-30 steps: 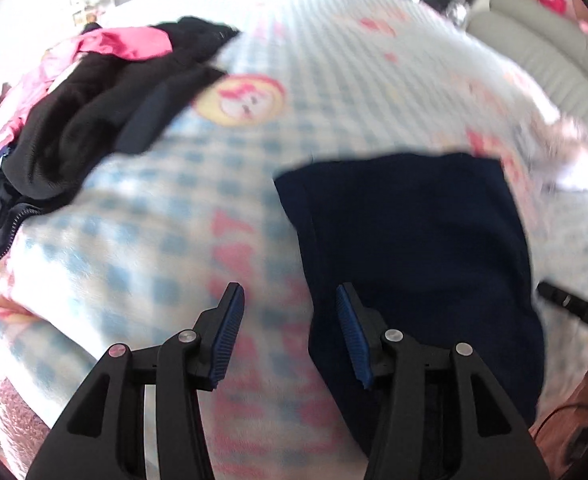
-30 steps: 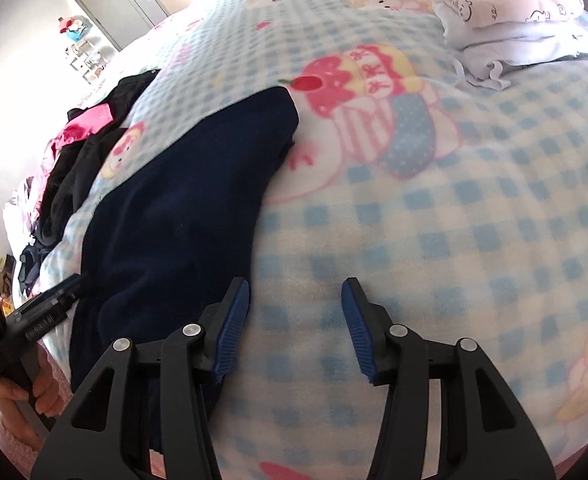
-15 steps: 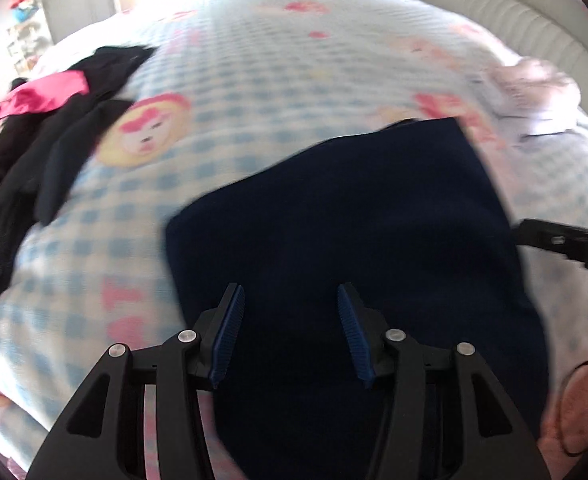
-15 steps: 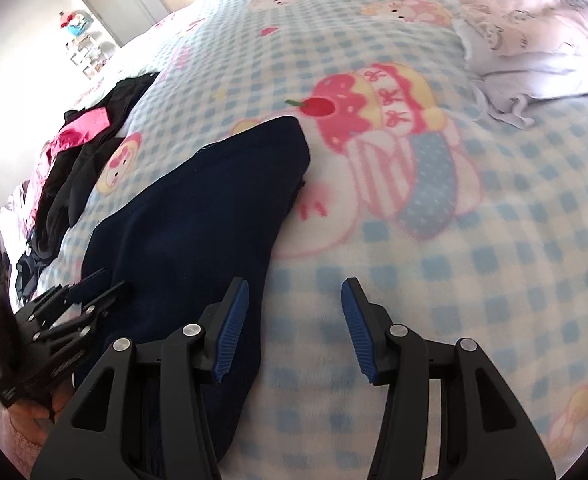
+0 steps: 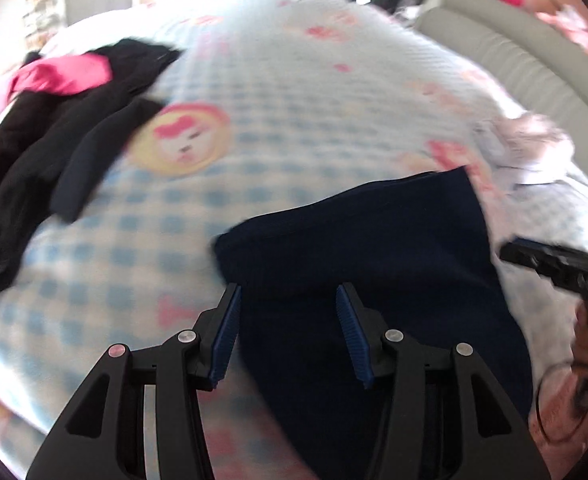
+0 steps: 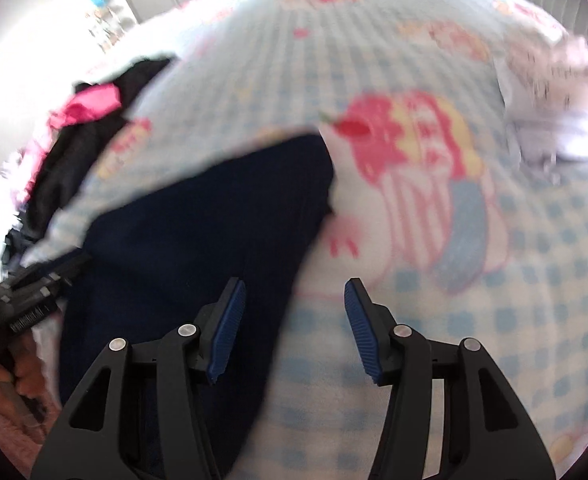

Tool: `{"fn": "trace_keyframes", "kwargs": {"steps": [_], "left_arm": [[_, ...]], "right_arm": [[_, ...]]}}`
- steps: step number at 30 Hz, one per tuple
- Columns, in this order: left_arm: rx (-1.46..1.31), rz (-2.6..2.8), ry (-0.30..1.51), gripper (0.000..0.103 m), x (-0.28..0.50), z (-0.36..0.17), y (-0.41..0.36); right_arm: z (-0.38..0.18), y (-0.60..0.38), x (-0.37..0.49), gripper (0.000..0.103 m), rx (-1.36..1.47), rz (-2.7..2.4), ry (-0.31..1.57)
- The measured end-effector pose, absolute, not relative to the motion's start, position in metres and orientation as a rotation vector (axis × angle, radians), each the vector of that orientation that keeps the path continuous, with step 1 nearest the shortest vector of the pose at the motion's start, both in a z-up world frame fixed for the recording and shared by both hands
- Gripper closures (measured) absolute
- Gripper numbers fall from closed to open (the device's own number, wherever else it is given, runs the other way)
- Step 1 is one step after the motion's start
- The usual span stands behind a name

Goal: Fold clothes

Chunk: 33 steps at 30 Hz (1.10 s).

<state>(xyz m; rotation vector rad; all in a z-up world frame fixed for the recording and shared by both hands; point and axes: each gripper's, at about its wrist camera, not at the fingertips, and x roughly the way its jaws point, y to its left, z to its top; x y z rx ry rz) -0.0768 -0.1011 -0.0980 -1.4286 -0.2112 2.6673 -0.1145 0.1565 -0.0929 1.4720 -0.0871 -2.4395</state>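
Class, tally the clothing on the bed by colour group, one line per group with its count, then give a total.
Navy folded garment: 1
Black and pink clothes pile: 1 heap, pieces too tangled to separate
White and pale pink clothes pile: 1 heap, blurred
Total: 3 groups lying on the checked blanket

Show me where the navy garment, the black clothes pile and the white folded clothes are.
navy garment (image 5: 373, 248), left wrist view, its flat middle.
black clothes pile (image 5: 46, 152), left wrist view, its black middle.
white folded clothes (image 6: 553, 92), right wrist view, top layer.
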Motion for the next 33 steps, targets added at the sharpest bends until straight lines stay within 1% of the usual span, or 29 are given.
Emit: {"fn": "trace_keyframes", "kwargs": {"steps": [2,5,7,9,12,13,14,16,18,19,20,21,22,23,24,26,27,28,30,31,32,33], "left_arm": [[-1.465,2.652,-0.17,0.053,-0.084,-0.106,-0.098],[-1.548,2.664,-0.161,0.051,-0.096,-0.12,-0.107],[-1.558,2.691,-0.238,0.051,-0.098,-0.118,-0.122],[-1.545,2.714,-0.361,0.052,-0.095,-0.113,-0.138],[-1.526,2.672,-0.59,0.053,-0.091,-0.112,-0.16],[-1.531,2.64,-0.631,0.053,-0.093,-0.116,-0.162],[-1.536,2.607,-0.662,0.053,-0.094,-0.12,-0.163],[-1.549,2.552,-0.651,0.053,-0.102,-0.128,-0.158],[-1.542,2.501,-0.615,0.056,-0.111,-0.131,-0.146],[-1.537,2.476,-0.599,0.058,-0.115,-0.131,-0.14],[-1.532,2.477,-0.576,0.068,-0.118,-0.13,-0.135],[-1.526,2.49,-0.546,0.075,-0.121,-0.128,-0.132],[-1.513,2.505,-0.522,0.078,-0.123,-0.124,-0.129],[-1.496,2.52,-0.501,0.084,-0.125,-0.119,-0.128],[-1.462,2.537,-0.495,0.084,-0.125,-0.113,-0.127],[-1.425,2.57,-0.488,0.084,-0.127,-0.106,-0.128],[-1.437,2.577,-0.474,0.081,-0.13,-0.107,-0.128],[-1.468,2.574,-0.451,0.08,-0.134,-0.113,-0.129],[-1.548,2.543,-0.44,0.071,-0.143,-0.129,-0.131],[-1.562,2.529,-0.479,0.071,-0.143,-0.131,-0.133],[-1.566,2.525,-0.505,0.069,-0.143,-0.131,-0.135],[-1.533,2.565,-0.478,0.062,-0.137,-0.122,-0.134]], "right_arm": [[-0.094,0.151,-0.125,0.05,1.494,-2.434,-0.052],[-0.112,0.146,-0.145,0.051,1.584,-2.397,-0.035],[-0.12,0.149,-0.151,0.052,1.614,-2.432,0.008],[-0.117,0.158,-0.152,0.052,1.6,-2.454,-0.049],[-0.115,0.173,-0.156,0.05,1.568,-2.414,-0.203],[-0.116,0.175,-0.159,0.05,1.569,-2.379,-0.245],[-0.121,0.175,-0.163,0.049,1.579,-2.325,-0.286],[-0.128,0.17,-0.17,0.046,1.586,-2.26,-0.315],[-0.134,0.16,-0.174,0.046,1.578,-2.216,-0.295],[-0.134,0.153,-0.175,0.051,1.568,-2.21,-0.268],[-0.134,0.145,-0.175,0.06,1.556,-2.209,-0.235],[-0.134,0.137,-0.175,0.076,1.544,-2.208,-0.203],[-0.129,0.135,-0.175,0.082,1.528,-2.224,-0.175],[-0.123,0.134,-0.175,0.084,1.511,-2.246,-0.148],[-0.115,0.136,-0.175,0.088,1.478,-2.273,-0.135],[-0.101,0.144,-0.175,0.089,1.427,-2.317,-0.167],[-0.099,0.148,-0.177,0.088,1.42,-2.338,-0.194],[-0.096,0.153,-0.179,0.085,1.412,-2.358,-0.222],[-0.105,0.158,-0.182,0.076,1.448,-2.351,-0.256],[-0.11,0.161,-0.183,0.073,1.47,-2.344,-0.271],[-0.116,0.163,-0.184,0.073,1.492,-2.336,-0.286],[-0.121,0.166,-0.185,0.073,1.514,-2.328,-0.301]]}}
